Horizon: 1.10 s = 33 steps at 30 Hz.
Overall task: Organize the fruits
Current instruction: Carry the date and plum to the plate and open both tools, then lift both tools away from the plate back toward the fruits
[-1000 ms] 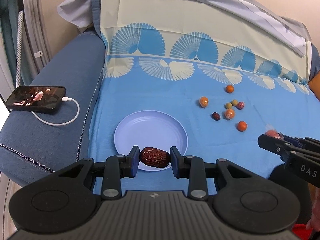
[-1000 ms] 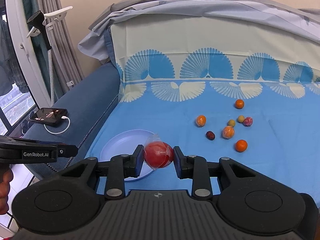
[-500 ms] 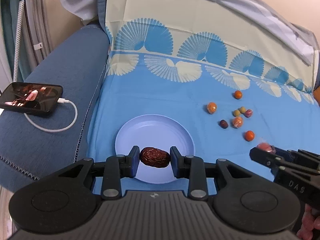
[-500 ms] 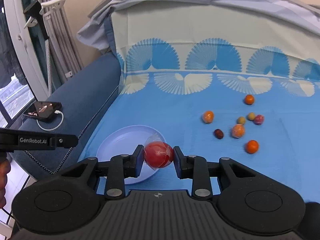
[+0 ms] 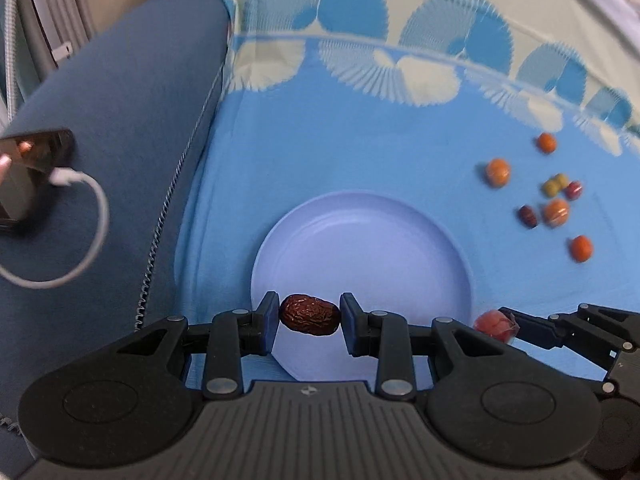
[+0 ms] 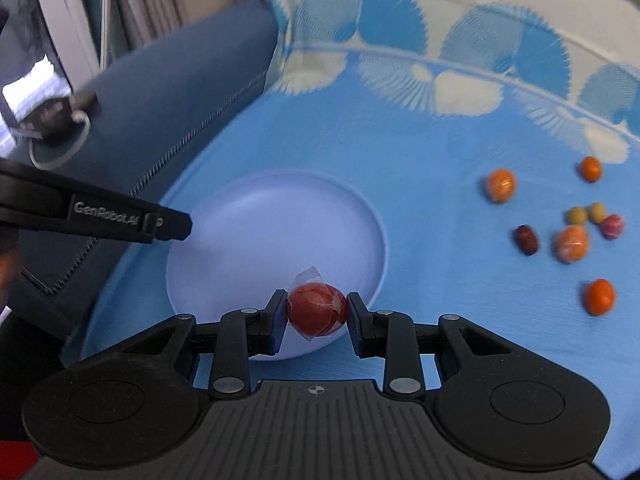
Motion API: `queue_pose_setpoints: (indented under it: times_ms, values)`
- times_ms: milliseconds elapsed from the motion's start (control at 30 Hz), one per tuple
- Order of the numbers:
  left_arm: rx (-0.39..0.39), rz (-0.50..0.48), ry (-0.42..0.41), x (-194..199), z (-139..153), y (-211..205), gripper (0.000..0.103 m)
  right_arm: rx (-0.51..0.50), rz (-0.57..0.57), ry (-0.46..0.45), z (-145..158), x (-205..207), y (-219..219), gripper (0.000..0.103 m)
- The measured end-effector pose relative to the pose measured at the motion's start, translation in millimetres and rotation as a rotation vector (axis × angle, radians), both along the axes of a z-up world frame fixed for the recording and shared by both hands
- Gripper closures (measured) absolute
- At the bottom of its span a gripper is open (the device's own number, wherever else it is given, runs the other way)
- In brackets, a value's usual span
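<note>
My left gripper (image 5: 309,320) is shut on a wrinkled brown date (image 5: 309,315) over the near rim of the pale blue plate (image 5: 360,240). My right gripper (image 6: 317,314) is shut on a red wrapped fruit (image 6: 316,309) over the near edge of the same plate (image 6: 260,232). In the left wrist view the right gripper (image 5: 496,322) shows at the plate's right rim with its fruit. The plate has nothing lying on it. Several small orange, yellow, red and brown fruits (image 5: 556,212) lie loose on the blue sheet to the right, and they also show in the right wrist view (image 6: 572,242).
A phone (image 5: 28,160) with a white charging cable (image 5: 80,240) lies on the dark blue sofa arm at left. The patterned blue sheet (image 5: 360,140) covers the seat and backrest. The left gripper's finger (image 6: 120,220) reaches in over the plate's left rim.
Both grippers have moved forward and down toward the plate, each still holding its fruit. The plate now looks larger and closer in both views.
</note>
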State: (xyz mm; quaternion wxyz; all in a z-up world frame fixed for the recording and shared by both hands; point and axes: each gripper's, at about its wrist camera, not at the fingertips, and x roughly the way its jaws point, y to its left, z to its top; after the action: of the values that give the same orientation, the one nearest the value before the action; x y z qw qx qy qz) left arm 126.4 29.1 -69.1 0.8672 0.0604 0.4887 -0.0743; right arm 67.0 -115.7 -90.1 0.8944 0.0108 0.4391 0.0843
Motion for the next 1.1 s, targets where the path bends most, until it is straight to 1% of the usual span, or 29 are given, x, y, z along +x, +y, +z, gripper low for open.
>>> queue_pose_setpoints:
  times_ms: [100,267,300,333,367,400,433,467,500,533,600,700,800,867,967,1100]
  values:
    - [0.024,-0.011,0.02,11.6,-15.9,-2.6,0.067,-0.023,0.027,0.027,-16.1,13.3,5.7,0.07]
    - [0.052,-0.038,0.021,24.8,-30.9,-7.3,0.066,-0.059,0.079,0.03,-31.9,30.6,14.6,0.069]
    - [0.061,-0.057,0.018,26.3,-33.0,-9.2,0.053,-0.069,0.087,0.031,-32.9,34.5,14.8,0.064]
    - [0.076,-0.071,0.016,27.4,-33.7,-11.3,0.037,-0.087,0.093,0.028,-32.9,38.1,16.1,0.055]
    - [0.098,-0.068,0.003,27.8,-32.7,-13.6,0.006,-0.105,0.094,0.021,-30.5,39.4,15.7,0.034]
    - [0.114,-0.054,-0.03,25.1,-28.7,-14.4,0.001,-0.121,0.086,-0.003,-25.3,38.5,14.7,0.02]
    - [0.108,-0.052,-0.072,19.8,-22.5,-14.0,0.0,-0.131,0.08,-0.031,-19.0,36.7,12.5,0.017]
    - [0.096,-0.065,-0.092,15.6,-16.6,-13.4,0.0,-0.135,0.083,-0.054,-12.1,33.3,10.5,0.015]
    - [0.093,-0.077,-0.089,11.5,-10.2,-12.5,0.0,-0.135,0.091,-0.063,-5.5,28.4,9.2,0.014]
    - [0.094,-0.074,-0.083,7.5,-5.7,-12.0,0.0,-0.132,0.093,-0.066,1.3,21.7,7.2,0.013]
    - [0.074,-0.056,-0.085,-7.4,6.7,-6.6,0.0,-0.113,0.077,-0.073,13.3,3.2,4.1,0.01]
    - [0.031,-0.017,-0.093,-39.1,24.7,3.6,0.0,-0.083,0.058,-0.067,26.6,-34.2,-1.0,0.005]
    - [0.015,0.024,-0.083,-68.4,35.6,5.8,0.0,-0.069,0.012,-0.065,35.4,-73.4,-10.9,0.004]
    - [0.003,0.033,-0.076,-87.0,42.0,5.3,0.0,-0.05,-0.009,-0.073,41.8,-96.3,-15.3,0.003]
    - [0.005,0.031,-0.102,-109.9,52.7,0.9,0.0,-0.075,-0.013,-0.132,55.6,-118.9,-15.3,0.001]
    - [-0.002,0.018,-0.155,-135.0,71.6,-1.8,0.0,-0.118,-0.027,-0.227,75.2,-141.9,-13.7,0.001]
